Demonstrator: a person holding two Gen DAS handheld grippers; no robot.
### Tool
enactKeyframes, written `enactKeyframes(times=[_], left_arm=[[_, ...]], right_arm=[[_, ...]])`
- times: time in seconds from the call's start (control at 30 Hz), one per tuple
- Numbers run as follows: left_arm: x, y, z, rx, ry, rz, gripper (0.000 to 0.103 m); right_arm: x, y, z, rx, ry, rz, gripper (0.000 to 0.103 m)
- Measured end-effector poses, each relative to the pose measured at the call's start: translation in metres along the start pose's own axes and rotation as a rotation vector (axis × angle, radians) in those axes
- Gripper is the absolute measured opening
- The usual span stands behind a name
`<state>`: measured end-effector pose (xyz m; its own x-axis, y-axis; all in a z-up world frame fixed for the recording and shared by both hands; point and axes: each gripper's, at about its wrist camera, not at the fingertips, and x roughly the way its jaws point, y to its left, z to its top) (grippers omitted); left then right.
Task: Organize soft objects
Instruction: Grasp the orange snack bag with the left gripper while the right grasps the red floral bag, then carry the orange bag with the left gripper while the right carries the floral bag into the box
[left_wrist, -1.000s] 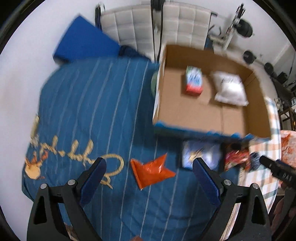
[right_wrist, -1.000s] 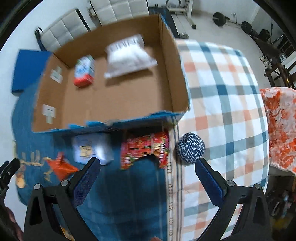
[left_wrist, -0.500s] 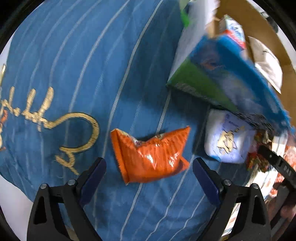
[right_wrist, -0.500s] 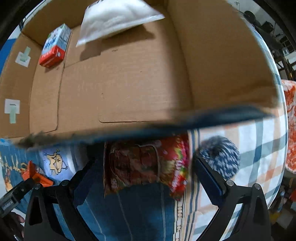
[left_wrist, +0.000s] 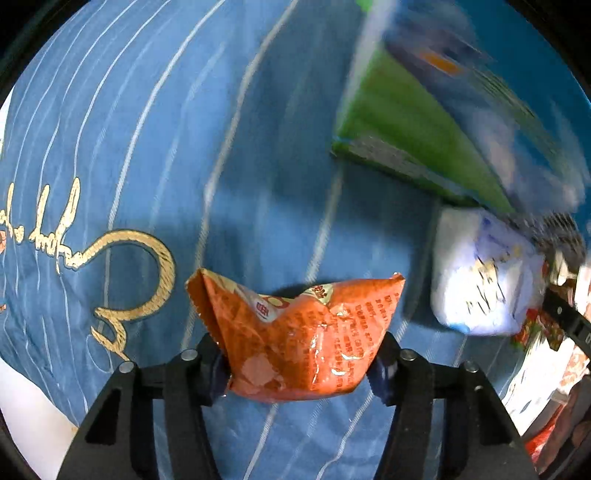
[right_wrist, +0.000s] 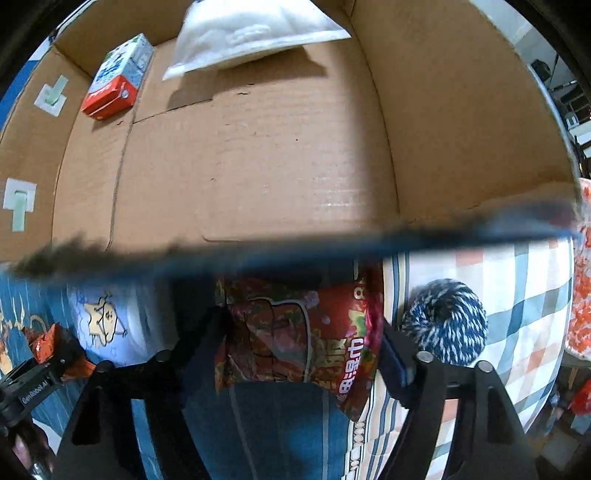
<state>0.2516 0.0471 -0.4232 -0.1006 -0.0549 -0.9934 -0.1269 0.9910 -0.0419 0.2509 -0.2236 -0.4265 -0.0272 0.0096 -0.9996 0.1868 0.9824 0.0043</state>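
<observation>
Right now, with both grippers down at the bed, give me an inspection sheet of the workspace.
Surface: blue striped bedspread; checked blanket beside it.
Job's things: crinkled orange snack bag; red printed snack bag; white-blue soft pack; blue-white yarn ball; open cardboard box holding a white pouch and a small red-blue carton.
Clutter: nothing seen.
Grippers: left gripper has just been closing, pads pressing the orange bag; right gripper has just been closing, straddling the red bag, contact unclear.
Cables: nothing seen.
Surroundings: orange floral fabric at the edge.
</observation>
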Motion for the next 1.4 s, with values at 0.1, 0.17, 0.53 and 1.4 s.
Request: enactKeyframes(times=[0.1,0.17,0.53,1.4], left_arm=[[-0.001,-0.019,-0.019,0.035,-0.004,0.004,0.057],[-0.001,-0.035,-0.035,0.071,0.001,-0.004,0.057],[0.019,-0.112,-0.107,0.243,0.062,-0.016,0.057],[-0.033,-0.101,-0.069,0.292,0.003,-0.024,0.056]], right_arm=[[-0.001,-0.002,-0.014,-0.009,0.025,0.010,0.073],[-0.001,-0.003,-0.025,-0.013,0.043,0.019,0.071],[0.008,-0.018,-0.084,0.009,0.156,0.063,0.073],[-0.041,-0.012,-0.077,0.035,0.079,0.148,0.049]])
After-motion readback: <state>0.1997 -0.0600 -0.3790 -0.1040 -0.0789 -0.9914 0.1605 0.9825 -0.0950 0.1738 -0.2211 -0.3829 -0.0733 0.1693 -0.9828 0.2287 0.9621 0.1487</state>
